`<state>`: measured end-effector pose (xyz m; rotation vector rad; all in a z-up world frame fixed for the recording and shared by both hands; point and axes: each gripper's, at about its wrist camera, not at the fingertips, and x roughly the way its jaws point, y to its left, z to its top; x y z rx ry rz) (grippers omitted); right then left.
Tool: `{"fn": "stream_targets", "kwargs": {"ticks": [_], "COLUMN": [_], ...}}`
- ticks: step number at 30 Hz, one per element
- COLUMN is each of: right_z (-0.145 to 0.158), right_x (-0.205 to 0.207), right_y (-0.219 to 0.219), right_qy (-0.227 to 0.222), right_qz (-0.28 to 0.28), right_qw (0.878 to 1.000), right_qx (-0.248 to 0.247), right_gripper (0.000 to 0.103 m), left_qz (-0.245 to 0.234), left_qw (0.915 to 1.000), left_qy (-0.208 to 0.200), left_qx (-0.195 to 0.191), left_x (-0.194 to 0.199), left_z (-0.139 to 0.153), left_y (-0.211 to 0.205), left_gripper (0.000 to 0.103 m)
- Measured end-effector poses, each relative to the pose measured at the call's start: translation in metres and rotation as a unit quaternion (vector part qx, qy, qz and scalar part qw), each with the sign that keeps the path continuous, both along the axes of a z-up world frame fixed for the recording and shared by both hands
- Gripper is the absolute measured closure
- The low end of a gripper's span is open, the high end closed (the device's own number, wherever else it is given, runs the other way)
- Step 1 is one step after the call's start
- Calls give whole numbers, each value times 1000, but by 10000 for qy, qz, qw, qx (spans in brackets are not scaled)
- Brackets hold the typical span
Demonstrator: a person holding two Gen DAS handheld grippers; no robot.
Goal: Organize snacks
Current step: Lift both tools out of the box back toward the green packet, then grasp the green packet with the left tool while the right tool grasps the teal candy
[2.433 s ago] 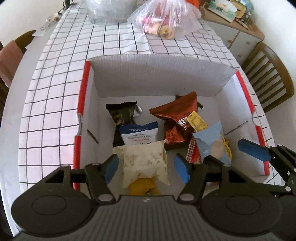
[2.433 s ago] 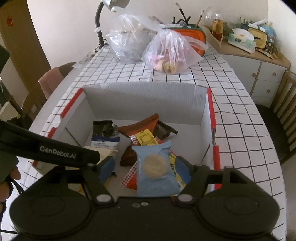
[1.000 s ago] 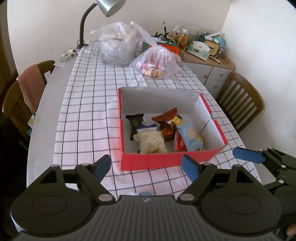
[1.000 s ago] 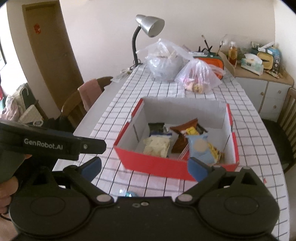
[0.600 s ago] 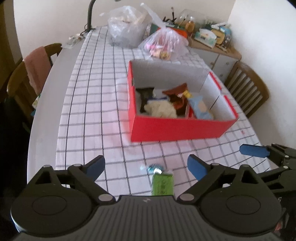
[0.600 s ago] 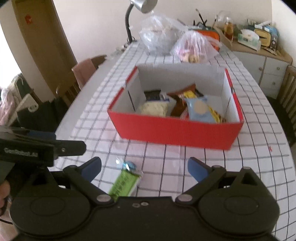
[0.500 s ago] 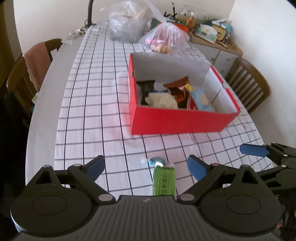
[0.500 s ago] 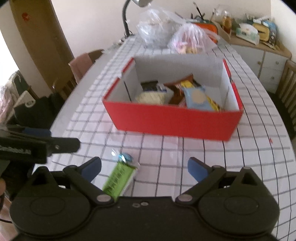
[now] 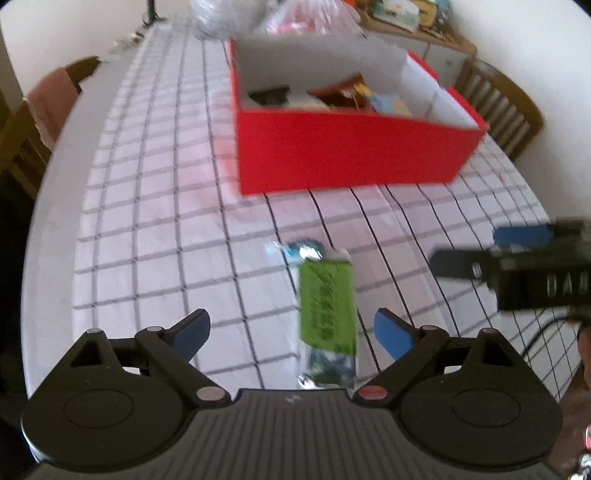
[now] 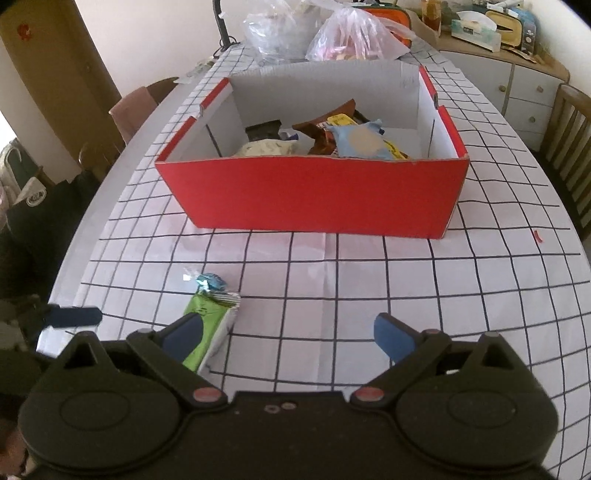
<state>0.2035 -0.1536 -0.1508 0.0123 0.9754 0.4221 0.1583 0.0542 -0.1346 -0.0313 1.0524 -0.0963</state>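
Observation:
A red cardboard box (image 9: 347,151) (image 10: 314,192) holds several snack packets, among them a light blue one (image 10: 360,142) and a brown one (image 10: 325,127). A green snack packet (image 9: 327,310) (image 10: 207,328) lies on the checked tablecloth in front of the box, with a small blue wrapped sweet (image 9: 304,251) (image 10: 210,282) at its far end. My left gripper (image 9: 291,334) is open and low over the cloth, with the green packet between its fingers, nearer the right one. My right gripper (image 10: 288,338) is open and empty, to the right of the packet.
Two clear plastic bags (image 10: 314,33) stand behind the box. A lamp base (image 10: 221,26) is at the back. Wooden chairs stand at the left (image 10: 136,107) and right (image 10: 569,140). A sideboard with clutter (image 10: 509,48) is at the far right.
Both grippers have pulled back out of the box after dropping snacks in it, then lowered toward the near cloth. The green packet now sits between the left gripper's fingers.

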Motion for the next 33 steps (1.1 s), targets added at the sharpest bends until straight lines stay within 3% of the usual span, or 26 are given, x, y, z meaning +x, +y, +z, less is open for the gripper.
{"fn": "stream_targets", "kwargs": {"ticks": [11, 14, 18, 21, 25, 33], "right_z": [-18, -18, -19, -21, -23, -23], "right_x": [19, 23, 27, 29, 32, 37], "right_y": [-8, -8, -8, -6, -3, 16], "right_qy": [157, 145, 135, 160, 183, 158], "right_qz": [-37, 4, 107, 167, 237, 692], "right_qw": [9998, 9999, 9998, 9996, 9994, 9972], "right_qx": [-81, -93, -132, -158, -187, -235], "right_gripper": [6, 6, 7, 8, 10, 16], "left_qz": [-40, -67, -48, -71, -13, 264], "left_qw": [9991, 9989, 9985, 9986, 9985, 9987], "left_qy": [425, 448, 526, 464, 398, 374], "left_qx": [26, 95, 144, 250, 373, 216], "left_x": [20, 25, 29, 29, 29, 25], "left_z": [-41, -43, -48, -47, -46, -37], "left_y": [-22, -28, -33, -37, -40, -32], "left_gripper": [8, 14, 32, 35, 60, 61]}}
